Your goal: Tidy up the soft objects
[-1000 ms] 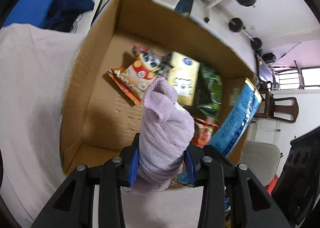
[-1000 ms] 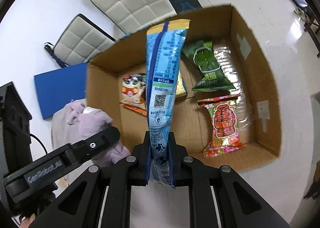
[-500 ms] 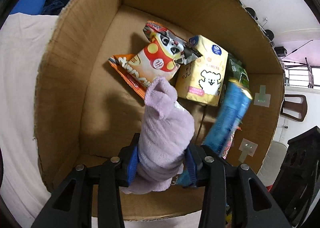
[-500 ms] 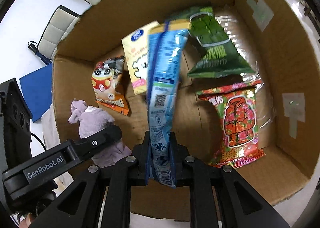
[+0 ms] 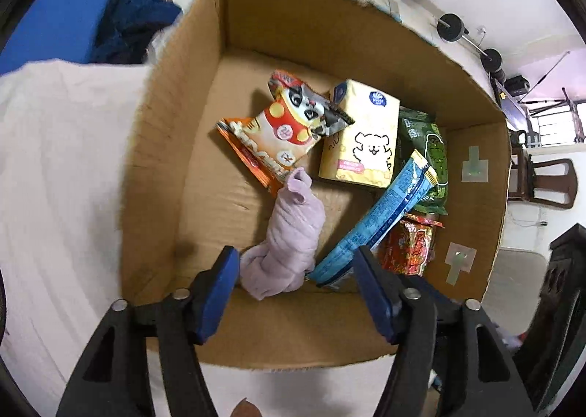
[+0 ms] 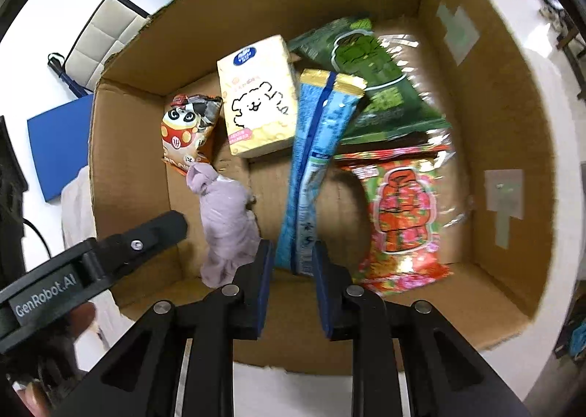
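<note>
Left wrist view: left tool [image 5: 293, 283] has its pads spread apart over the cardboard box [image 5: 366, 50], with the rolled lilac cloth [image 5: 289, 237] lying loose on the box floor just ahead between them, its far tip touching the panda snack bag [image 5: 282, 131]. Right wrist view: right tool [image 6: 291, 274] is parted too, pads standing just clear either side of the blue snack packet [image 6: 315, 160], which runs straight ahead and lies across the green bag [image 6: 381, 87], yellow tissue pack [image 6: 258, 102] to its left, red bag [image 6: 403, 219] to its right. Lilac cloth sits forward-left of the right tool.
</note>
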